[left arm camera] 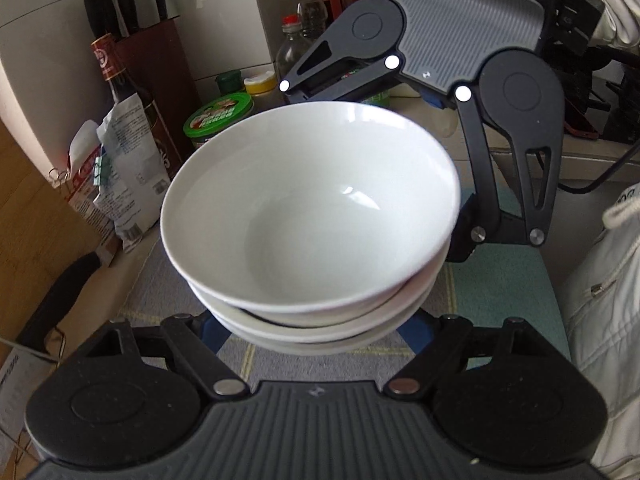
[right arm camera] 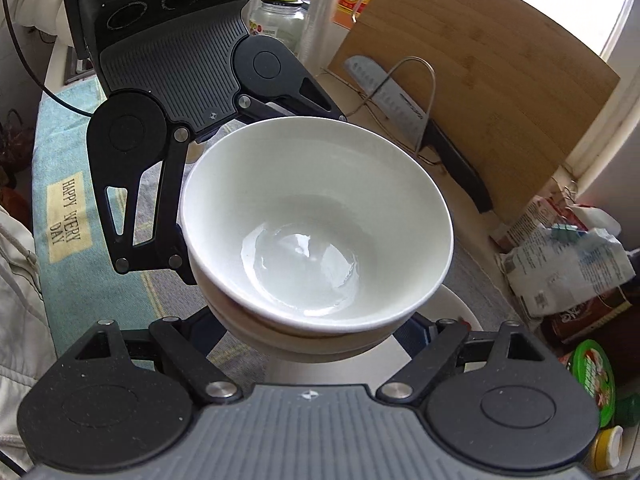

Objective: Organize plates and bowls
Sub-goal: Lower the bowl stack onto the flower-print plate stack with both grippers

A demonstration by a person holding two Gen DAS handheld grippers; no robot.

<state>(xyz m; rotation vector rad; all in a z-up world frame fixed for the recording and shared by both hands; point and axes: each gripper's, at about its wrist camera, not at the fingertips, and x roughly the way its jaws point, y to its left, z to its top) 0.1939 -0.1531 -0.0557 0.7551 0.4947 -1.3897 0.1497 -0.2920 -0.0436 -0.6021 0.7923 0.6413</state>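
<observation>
A stack of glossy white ceramic bowls (left arm camera: 310, 216) hangs in the air between my two claws — one claw on each side, facing each other across the rims. My left claw (left arm camera: 316, 330) has its blue-padded fingers spread about halfway, set against the lower bowls of the stack; my right claw (right arm camera: 316, 330) does the same from the opposite side. The pads themselves are mostly hidden under the bowls, so I judge the hold from the way the stack sits clear of the cloth below rather than from any contact I can see. At least three bowls are nested, the top one tilted slightly in the one beneath.

Below lies a light blue and grey checked cloth (left arm camera: 504, 280) over the surface, and in the right wrist view a pale round shape (right arm camera: 460, 312) shows just under the stack — possibly a plate, though too little of it is in sight to say.

As for progress: the bowls are already gathered into one pile, which I take as the larger part of the sorting done. What is left, as I read it, is setting this pile down in its place, and any plates still need their turn; none is clearly in view. Around the edges stand a green-lidded tub (left arm camera: 218, 114), a dark knife block (left arm camera: 156, 64) and a bamboo cutting board (right arm camera: 480, 60) with a black-handled knife (right arm camera: 420, 124) against it.
</observation>
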